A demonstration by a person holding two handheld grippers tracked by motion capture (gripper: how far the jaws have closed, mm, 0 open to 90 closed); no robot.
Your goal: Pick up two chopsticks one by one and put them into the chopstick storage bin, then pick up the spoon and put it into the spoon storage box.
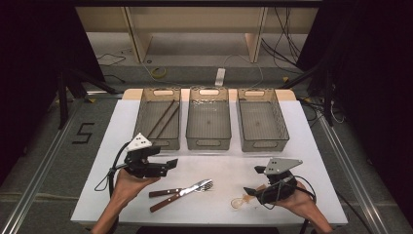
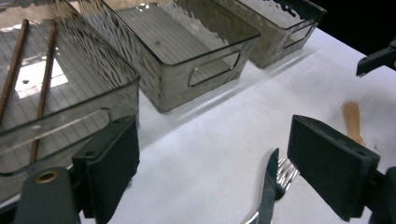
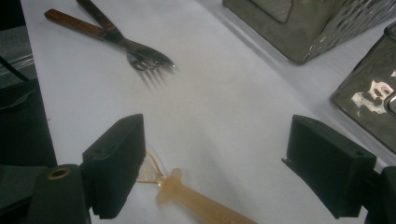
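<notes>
Jaws spread wide over cutlery on the desk

Jaws of the left gripper [image 1: 168, 164] are seen held wide apart, with nothing gripped and nothing touched. Between them and a little ahead, a knife [image 2: 268, 186] and a fork [image 2: 285, 171] lie crossed on the white desk [image 1: 219, 165]. The jaws of the right gripper [image 1: 252, 180] are likewise spread wide and empty. Between them, close to one jaw, a pale translucent spoon [image 3: 187, 196] lies flat on the desk; whether that jaw touches it cannot be told.

Three smoky clear bins are lined up beyond both pairs of jaws. Two brown chopsticks [image 2: 28, 84] lie side by side in the left bin [image 1: 142, 122], just ahead of the left jaws. Nothing is seen in the middle bin [image 1: 208, 141] or the right bin [image 1: 282, 126].
</notes>
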